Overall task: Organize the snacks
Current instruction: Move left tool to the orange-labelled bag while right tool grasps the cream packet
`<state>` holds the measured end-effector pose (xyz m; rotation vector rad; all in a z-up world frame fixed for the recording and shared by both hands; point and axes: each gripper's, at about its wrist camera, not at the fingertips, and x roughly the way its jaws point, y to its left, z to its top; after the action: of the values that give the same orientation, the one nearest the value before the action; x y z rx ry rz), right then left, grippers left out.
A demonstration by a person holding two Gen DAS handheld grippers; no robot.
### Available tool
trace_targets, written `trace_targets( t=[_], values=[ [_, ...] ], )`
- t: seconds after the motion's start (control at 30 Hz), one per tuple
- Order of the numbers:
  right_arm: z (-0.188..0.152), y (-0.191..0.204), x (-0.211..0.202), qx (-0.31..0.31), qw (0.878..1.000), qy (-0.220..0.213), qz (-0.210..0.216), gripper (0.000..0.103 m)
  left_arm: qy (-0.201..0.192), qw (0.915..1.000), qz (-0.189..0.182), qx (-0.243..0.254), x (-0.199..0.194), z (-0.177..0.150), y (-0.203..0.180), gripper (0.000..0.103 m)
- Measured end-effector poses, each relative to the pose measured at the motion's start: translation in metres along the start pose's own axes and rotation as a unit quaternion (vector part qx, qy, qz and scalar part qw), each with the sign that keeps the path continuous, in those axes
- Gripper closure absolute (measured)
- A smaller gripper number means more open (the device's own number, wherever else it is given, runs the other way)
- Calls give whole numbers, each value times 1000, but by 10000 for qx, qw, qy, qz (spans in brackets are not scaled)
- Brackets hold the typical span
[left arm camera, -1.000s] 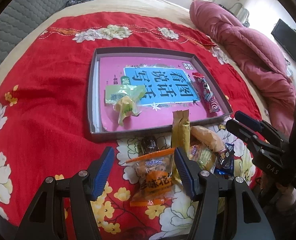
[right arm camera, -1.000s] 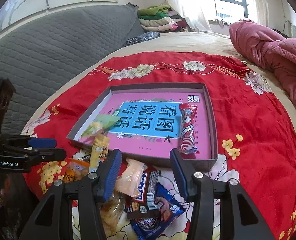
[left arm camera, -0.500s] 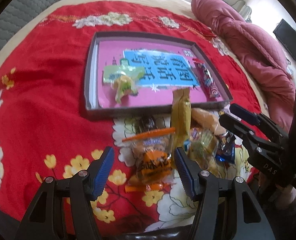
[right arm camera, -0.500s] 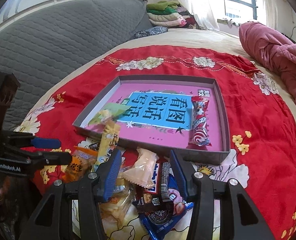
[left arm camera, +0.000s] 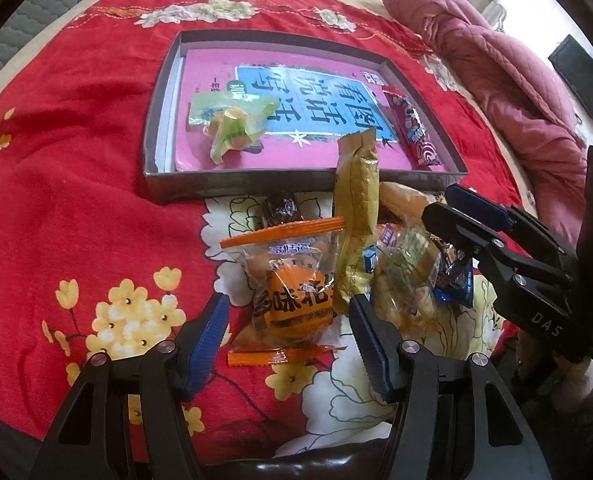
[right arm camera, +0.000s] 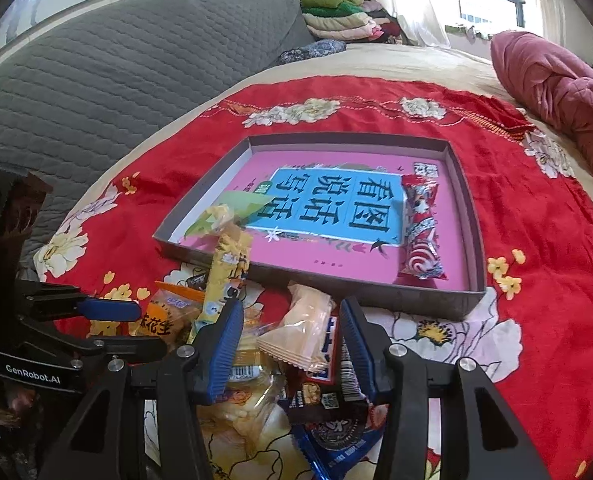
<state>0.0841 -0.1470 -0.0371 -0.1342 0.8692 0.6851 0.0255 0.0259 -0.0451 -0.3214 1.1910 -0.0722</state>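
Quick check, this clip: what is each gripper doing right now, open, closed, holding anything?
Left gripper: open, empty, straddling the orange-striped clear peanut packet.
Right gripper: open, empty, around the pale cream wafer packet.

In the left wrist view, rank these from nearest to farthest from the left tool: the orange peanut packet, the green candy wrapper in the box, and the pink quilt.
1. Orange peanut packet: lying between the open fingers of the left tool, on the red cloth.
2. Green candy wrapper: inside the gray box, left part.
3. Pink quilt: beyond the box, far right.
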Motion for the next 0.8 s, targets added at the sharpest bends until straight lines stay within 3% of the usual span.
trace_targets(
  t=[0.13, 0.3, 0.8],
  values=[
    [0, 1, 6, -4, 10000, 91, -6, 54, 36, 10000, -16, 15, 4, -1, -3, 39],
    [0, -5, 14, 171, 9995, 239, 90, 63, 88, 10000, -23, 12, 9, -2, -4, 39],
    [5, -16, 31, 441, 9968, 627, 244, 63, 152, 9998, 6, -124, 19, -2, 1, 39]
  ],
)
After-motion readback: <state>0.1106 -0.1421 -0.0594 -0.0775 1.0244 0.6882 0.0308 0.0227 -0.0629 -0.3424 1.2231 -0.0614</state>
